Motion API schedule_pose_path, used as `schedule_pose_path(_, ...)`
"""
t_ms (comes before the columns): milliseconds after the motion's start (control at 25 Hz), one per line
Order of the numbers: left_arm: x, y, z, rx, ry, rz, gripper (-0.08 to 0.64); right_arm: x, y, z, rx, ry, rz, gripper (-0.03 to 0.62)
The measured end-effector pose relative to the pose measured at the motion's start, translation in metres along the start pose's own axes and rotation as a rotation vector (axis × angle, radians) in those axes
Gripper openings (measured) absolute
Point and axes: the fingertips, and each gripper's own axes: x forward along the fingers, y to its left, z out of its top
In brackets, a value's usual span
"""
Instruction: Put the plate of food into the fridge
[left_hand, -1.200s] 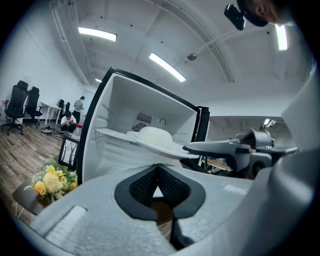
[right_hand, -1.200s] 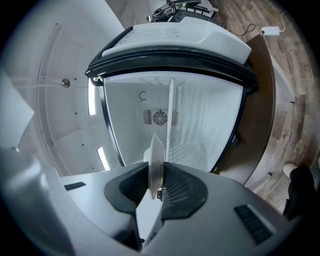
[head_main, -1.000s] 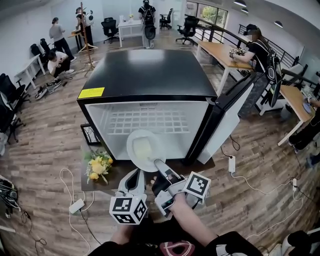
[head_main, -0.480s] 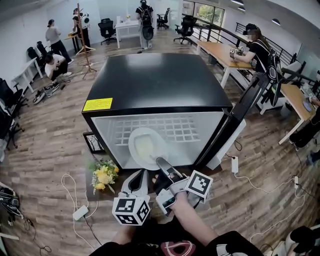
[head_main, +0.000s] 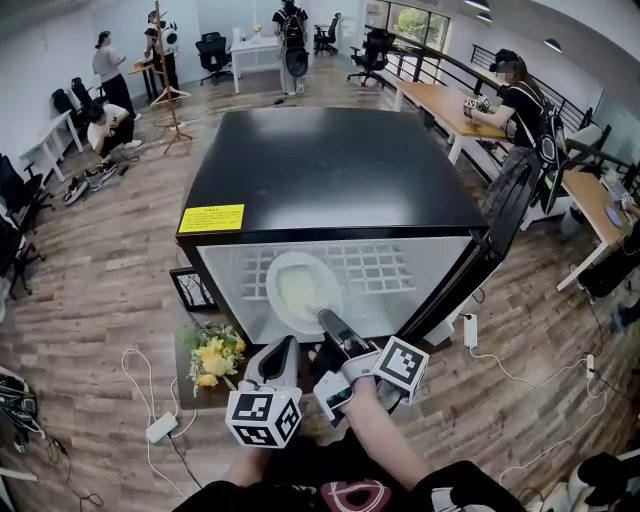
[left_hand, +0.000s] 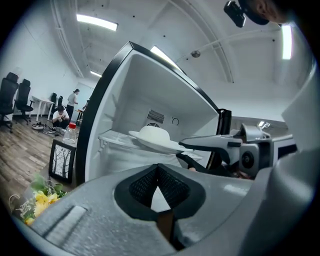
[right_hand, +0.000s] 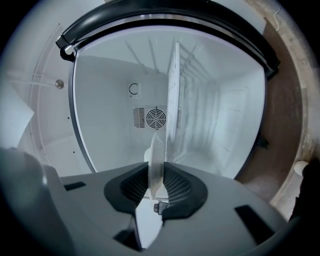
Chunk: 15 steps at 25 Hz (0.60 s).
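A white plate (head_main: 299, 290) with a pale mound of food is level at the mouth of the open fridge (head_main: 330, 170), over the front of its white wire shelf (head_main: 372, 266). My right gripper (head_main: 326, 321) is shut on the plate's near rim. In the right gripper view the plate (right_hand: 157, 155) stands edge-on between the pads, facing the fridge's back wall and fan grille. My left gripper (head_main: 283, 347) hangs just left of and below the plate, shut and empty. The left gripper view shows its jaws (left_hand: 158, 172) tip to tip, the plate (left_hand: 155, 137) beyond them.
The fridge door (head_main: 478, 262) stands open to the right. The fridge sits on a low wooden table with yellow flowers (head_main: 215, 355) and a picture frame (head_main: 193, 289) at its left. A power strip (head_main: 160, 427) and cables lie on the floor. People work at desks behind.
Both grippers and the plate have moved forward toward the fridge; the plate has gone from in front of the opening to over the shelf's front.
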Motion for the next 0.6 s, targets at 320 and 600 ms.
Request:
schedule_pose_path(320, 0.008, 0.017, 0.007, -0.002, 0.006, -0.008, 0.006, 0.02, -0.004, 0.0, 0.027, -0.033, -0.028, 0.084)
schedule_pose_path(600, 0.014, 0.028, 0.008, 0.0, 0.012, -0.013, 0.006, 0.032, -0.006, 0.002, 0.035, -0.056, -0.031, 0.083)
